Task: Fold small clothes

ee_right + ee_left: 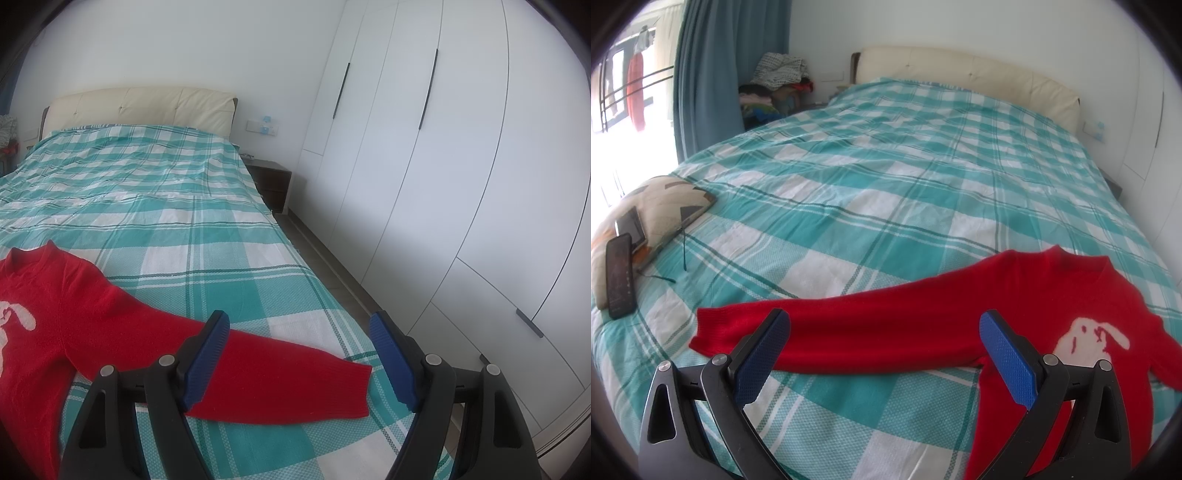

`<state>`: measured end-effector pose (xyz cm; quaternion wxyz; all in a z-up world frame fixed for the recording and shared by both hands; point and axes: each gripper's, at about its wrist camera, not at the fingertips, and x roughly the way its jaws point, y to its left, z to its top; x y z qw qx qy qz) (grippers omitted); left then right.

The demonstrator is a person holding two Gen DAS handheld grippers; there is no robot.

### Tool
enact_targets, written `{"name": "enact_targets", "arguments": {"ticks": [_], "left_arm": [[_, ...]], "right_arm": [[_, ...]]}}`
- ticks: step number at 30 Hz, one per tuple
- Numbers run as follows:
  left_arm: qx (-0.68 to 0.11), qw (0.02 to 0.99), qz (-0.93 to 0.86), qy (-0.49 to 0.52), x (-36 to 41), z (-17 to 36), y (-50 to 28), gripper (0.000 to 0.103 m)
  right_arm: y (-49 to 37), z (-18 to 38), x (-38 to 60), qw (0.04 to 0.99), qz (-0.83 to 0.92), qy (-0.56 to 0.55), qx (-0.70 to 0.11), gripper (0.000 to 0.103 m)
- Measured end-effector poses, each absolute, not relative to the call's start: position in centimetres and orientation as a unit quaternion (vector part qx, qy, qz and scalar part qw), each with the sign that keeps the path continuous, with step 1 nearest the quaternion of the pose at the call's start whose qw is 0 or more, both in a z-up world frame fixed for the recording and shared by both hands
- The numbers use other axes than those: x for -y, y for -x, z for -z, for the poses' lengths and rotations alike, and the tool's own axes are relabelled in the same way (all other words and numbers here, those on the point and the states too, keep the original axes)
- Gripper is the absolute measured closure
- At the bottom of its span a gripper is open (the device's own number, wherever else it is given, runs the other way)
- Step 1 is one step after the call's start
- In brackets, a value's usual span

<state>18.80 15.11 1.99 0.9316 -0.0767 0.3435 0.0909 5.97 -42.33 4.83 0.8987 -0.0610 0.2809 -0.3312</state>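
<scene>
Sweater (1015, 310) in red, with a white rabbit figure (1093, 341) on the chest, lies spread flat on the bed (886, 177) near its foot edge, collar toward the headboard (964, 74) and both sleeves stretched out sideways. The bed carries a teal and white checked cover.

The left gripper (884, 354) hangs over the left sleeve (849, 336), its blue-padded fingers (761, 354) spread wide with the sleeve showing between them; nothing is gripped. The sleeve's cuff points toward the left edge of the bed. At that edge, near the foot corner, a patterned cushion (661, 206) lies with a dark phone (620, 277) propped against it and a second small device (629, 227) on top. Past the bed's far left corner a heap of clothes (779, 81) sits beside a blue curtain (713, 74).

The right gripper (299, 354) hangs over the right sleeve (266, 373), its fingers (205, 362) also spread wide and holding nothing. The cuff (360, 395) ends between the two fingers, just short of the bed's right edge. Beyond that edge stand a white wardrobe (461, 166) with dark handles and a dark bedside cabinet (273, 184) by the headboard corner.
</scene>
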Motion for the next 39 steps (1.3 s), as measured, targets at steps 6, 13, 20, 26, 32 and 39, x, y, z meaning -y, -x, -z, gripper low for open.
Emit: {"name": "enact_targets", "arguments": {"ticks": [6,13,20,26,32,39], "left_arm": [[-0.344,0.932,-0.091,0.076,-15.1,-2.0,-18.8,0.0],[-0.344,0.931,-0.092,0.078,-15.2,-2.0,-18.9,0.0],[-0.343,0.93,-0.092,0.096,-16.2,-1.8,-18.5,0.0],[-0.343,0.93,-0.092,0.091,-16.3,-1.8,-18.5,0.0],[-0.349,0.928,-0.093,0.089,-16.2,-2.0,-18.7,0.0],[-0.353,0.928,-0.097,0.072,-15.5,-1.6,-18.9,0.0]], "right_arm": [[-6.0,-4.8,42.3,0.899,0.33,0.061,-0.283,0.025],[-6.0,-5.0,42.4,0.902,0.323,0.057,-0.282,0.025],[-4.1,-6.6,51.6,0.92,0.25,-0.131,-0.274,0.025],[-2.8,1.3,59.0,0.838,0.202,-0.326,-0.388,0.039],[0.0,4.8,61.8,0.802,0.189,-0.442,-0.355,0.047],[-1.7,7.2,63.1,0.777,0.182,-0.459,-0.39,0.081]]}}
